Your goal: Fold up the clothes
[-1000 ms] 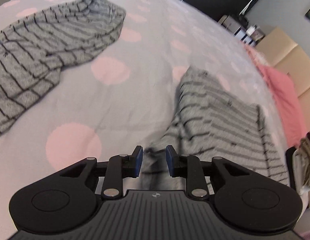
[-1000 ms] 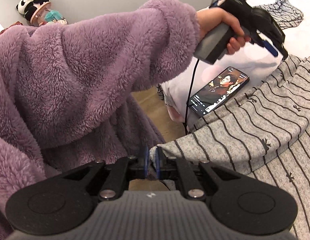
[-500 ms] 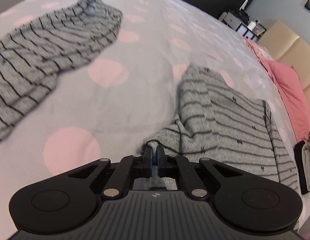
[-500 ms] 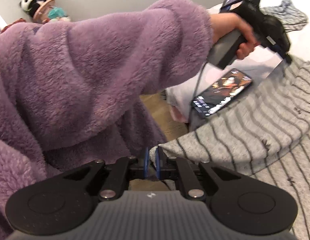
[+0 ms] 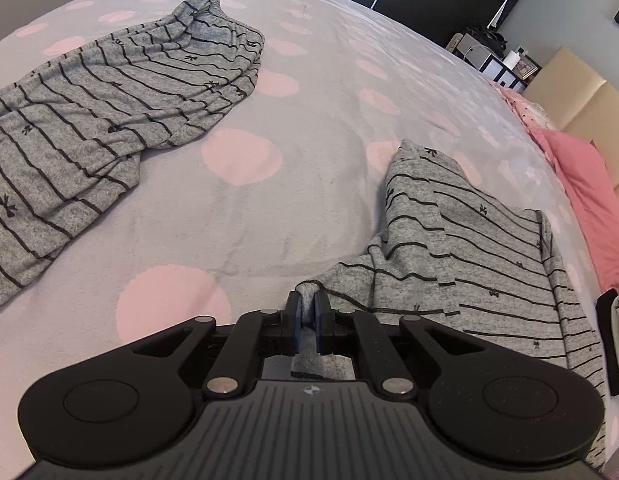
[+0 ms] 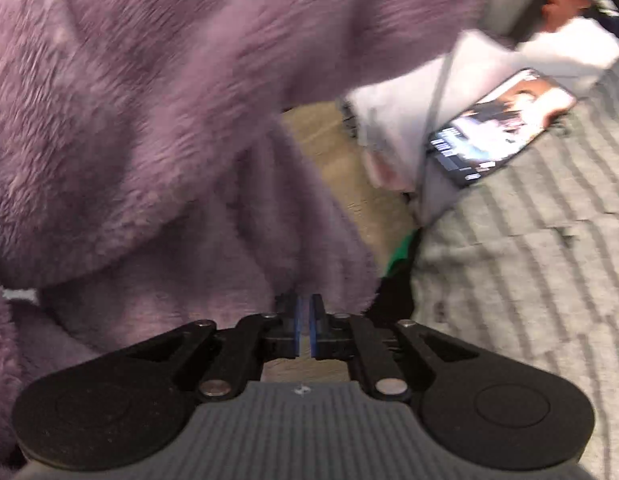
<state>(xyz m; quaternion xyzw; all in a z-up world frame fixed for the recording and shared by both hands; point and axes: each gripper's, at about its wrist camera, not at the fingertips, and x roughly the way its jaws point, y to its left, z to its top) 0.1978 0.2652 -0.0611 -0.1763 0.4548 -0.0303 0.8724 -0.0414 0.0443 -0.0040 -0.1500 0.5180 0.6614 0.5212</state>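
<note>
On a grey bedspread [image 5: 317, 208] dotted with pink, a second striped garment [image 5: 109, 112] lies crumpled at far left, well apart from the work; at centre the left gripper [image 5: 308, 312] has its blue-padded jaws pressed together on a bunched corner of the grey striped top [image 5: 469, 264], which spreads away to the right across the bed, one sleeve or side flap doubled over it; pink pillows [image 5: 581, 184] and a padded headboard line the far right edge. In the blurred right wrist view a purple fleece sleeve [image 6: 169, 100] fills the left half; the right gripper [image 6: 303, 332] shows its jaws drawn nearly together with a thin gap, and whether any cloth is pinched there cannot be told through the blur; to its right the same striped top [image 6: 529, 260] drapes over the bed's near edge, with a lit phone [image 6: 505, 124] resting just beside or on the fabric, a cable hanging across it. The fold looks barely begun, both corners only being gathered. Risks, judged from here: the left grip takes only a small tuck of soft knit, so a quick lift could pull it free; dragging the top may carry the phone off the bed's edge; the fleece sleeve or cable could snag the right jaws.
</note>
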